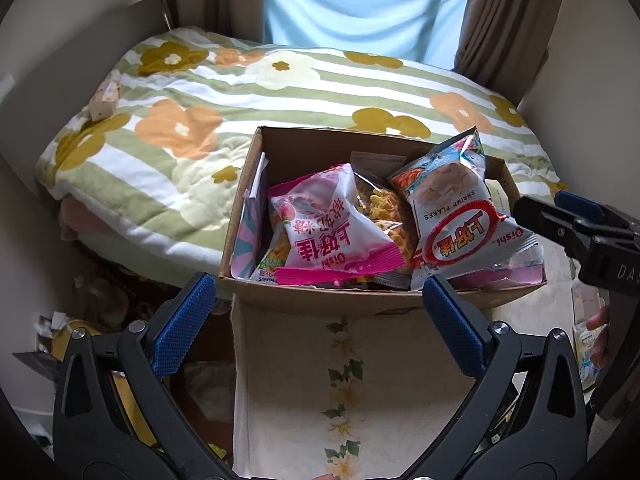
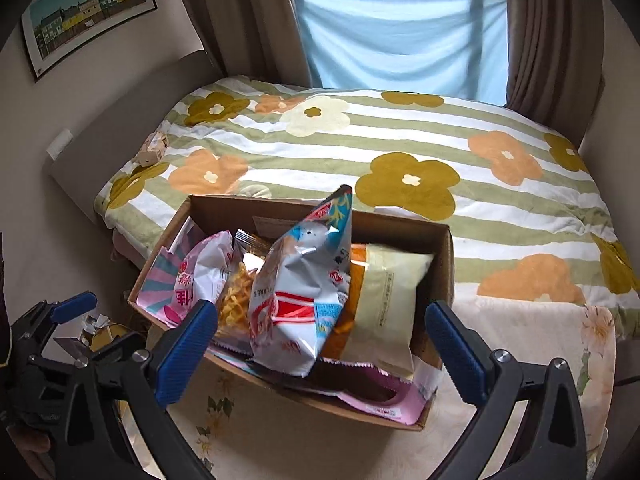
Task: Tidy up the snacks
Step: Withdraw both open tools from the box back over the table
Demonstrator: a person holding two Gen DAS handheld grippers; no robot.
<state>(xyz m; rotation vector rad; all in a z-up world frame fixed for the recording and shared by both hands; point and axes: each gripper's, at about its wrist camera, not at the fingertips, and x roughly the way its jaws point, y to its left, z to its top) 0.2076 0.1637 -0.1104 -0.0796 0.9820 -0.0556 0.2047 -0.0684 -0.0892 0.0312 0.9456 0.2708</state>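
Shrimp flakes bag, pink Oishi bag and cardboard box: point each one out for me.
shrimp flakes bag (image 1: 460, 216), left wrist view, on its printed front.
pink Oishi bag (image 1: 328, 232), left wrist view, on the middle of its front.
cardboard box (image 2: 400, 228), right wrist view, on its far inner wall.

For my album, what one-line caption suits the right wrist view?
Open right claw hovers before a cardboard box crammed with snack bags on a flowered bed.
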